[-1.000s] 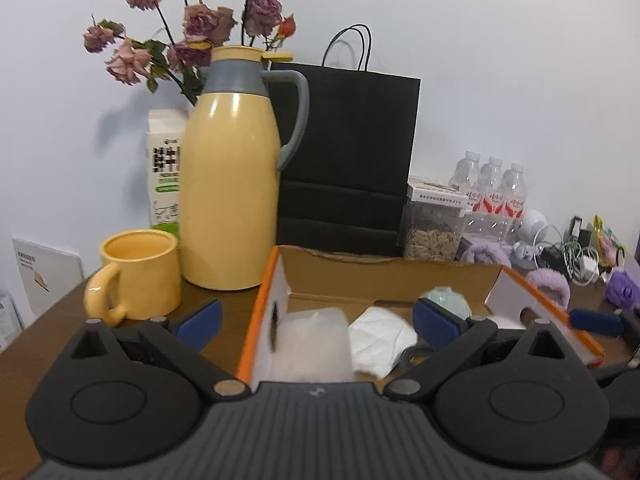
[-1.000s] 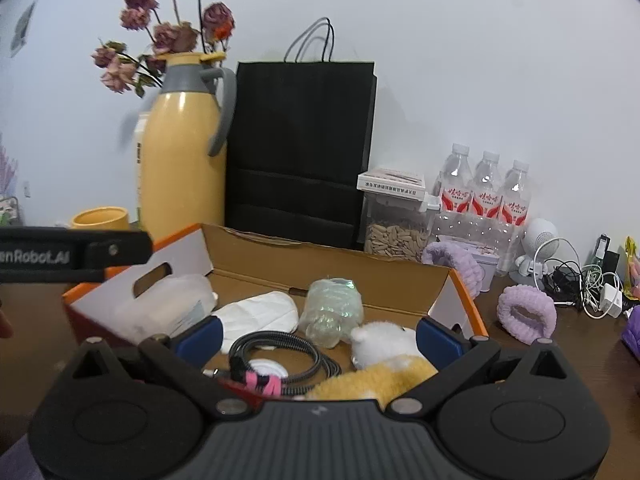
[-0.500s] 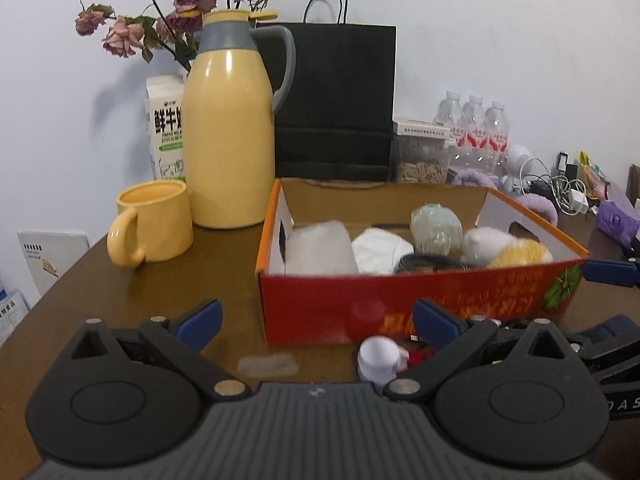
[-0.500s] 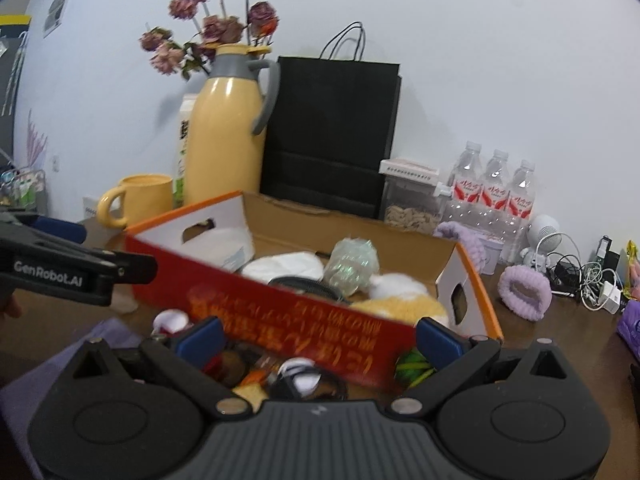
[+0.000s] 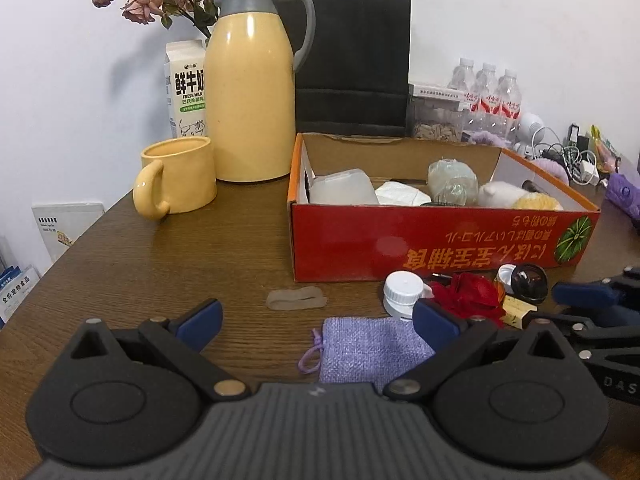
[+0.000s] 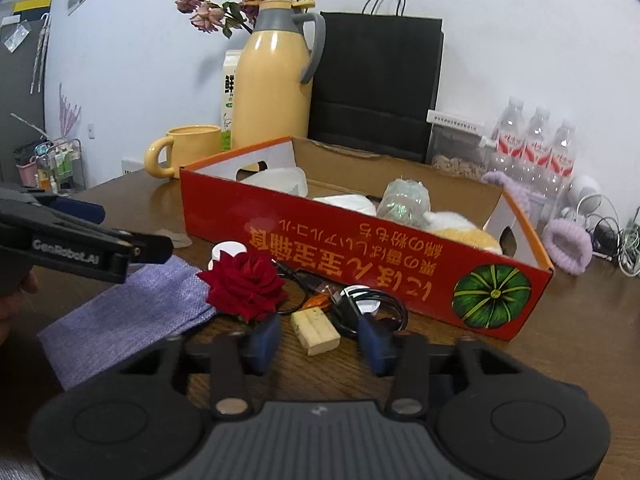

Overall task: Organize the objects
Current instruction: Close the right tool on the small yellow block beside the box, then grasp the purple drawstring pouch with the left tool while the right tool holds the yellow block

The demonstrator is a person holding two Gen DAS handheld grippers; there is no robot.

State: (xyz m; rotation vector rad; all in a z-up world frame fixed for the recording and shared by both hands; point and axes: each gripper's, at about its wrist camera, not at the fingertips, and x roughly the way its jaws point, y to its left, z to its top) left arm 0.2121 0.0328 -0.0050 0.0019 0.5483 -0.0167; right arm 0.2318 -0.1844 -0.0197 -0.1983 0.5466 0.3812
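Note:
A red cardboard box (image 5: 432, 240) (image 6: 320, 232) stands on the brown table and holds a plush toy, tissue packs and a wrapped ball. Loose things lie in front of it: a red rose (image 6: 244, 284), a lilac pouch (image 5: 372, 348) (image 6: 132, 312), a white-capped jar (image 5: 402, 292), a black cable (image 6: 372, 308) and a beige block (image 6: 315, 331). My left gripper (image 5: 318, 324) hangs open above the pouch. My right gripper (image 6: 319, 342) has its jaws closing, with the beige block between the pads and a gap on both sides of it.
A yellow jug (image 5: 250, 92), a yellow mug (image 5: 178, 176), a milk carton (image 5: 186, 84) and a black paper bag (image 5: 356, 64) stand behind the box. Water bottles (image 6: 536, 148), purple hair bands (image 6: 568, 244) and chargers crowd the right. A brown band (image 5: 296, 298) lies near the pouch.
Both grippers pulled back from over the box and tipped down, so the loose things in front of it came into view. The right jaws narrowed from wide open.

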